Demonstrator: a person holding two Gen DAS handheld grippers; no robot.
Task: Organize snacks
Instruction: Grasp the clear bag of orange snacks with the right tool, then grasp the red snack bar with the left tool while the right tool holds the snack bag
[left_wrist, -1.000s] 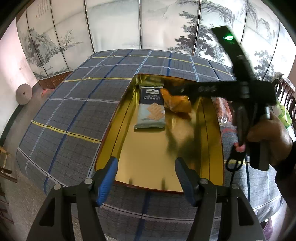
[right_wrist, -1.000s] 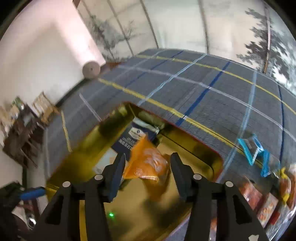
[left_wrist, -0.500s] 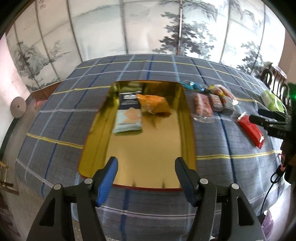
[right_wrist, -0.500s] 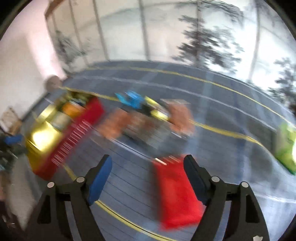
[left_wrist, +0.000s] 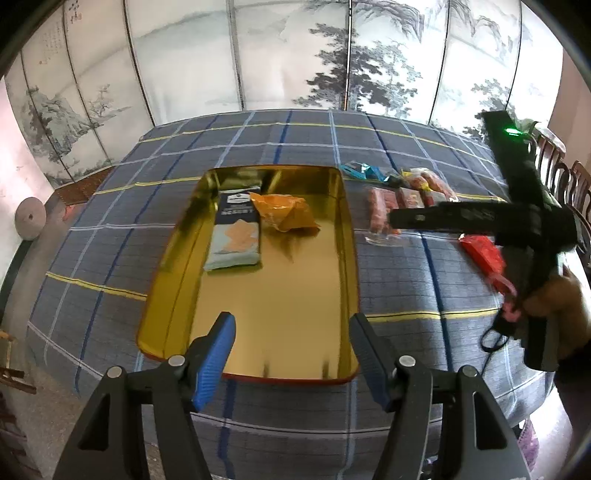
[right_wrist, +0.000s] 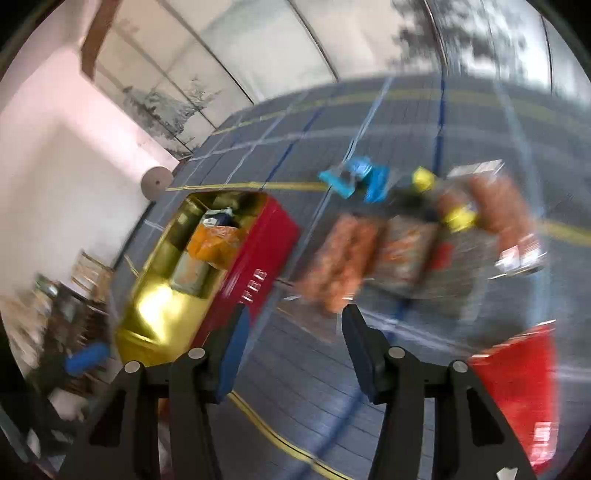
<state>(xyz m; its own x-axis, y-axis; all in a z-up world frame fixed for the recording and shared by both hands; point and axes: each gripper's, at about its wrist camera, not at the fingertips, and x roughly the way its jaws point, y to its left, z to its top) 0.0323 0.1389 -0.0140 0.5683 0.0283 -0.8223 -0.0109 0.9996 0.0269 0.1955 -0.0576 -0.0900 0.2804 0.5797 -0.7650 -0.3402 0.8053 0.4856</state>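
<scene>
Left wrist view: plaid-clothed bench (left_wrist: 110, 236) before painted screen (left_wrist: 288, 55) | gold tin (left_wrist: 347, 236) half bare | left tongs (left_wrist: 291, 354) spread, empty | right tongs (right_wrist: 295, 347) closing, empty

plaid tablecloth (left_wrist: 110, 236), painted folding screen (left_wrist: 295, 55) behind, wooden chairs (left_wrist: 561, 162) at right

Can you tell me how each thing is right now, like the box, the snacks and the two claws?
Gold tin: open, no lid on.
Cracker packet: flat inside the tin.
Orange bag: crumpled, inside the tin.
Red packet: on the cloth, outside the tin.
Left claw: open, empty.
Right claw: closing, nothing between its fingers.
</scene>
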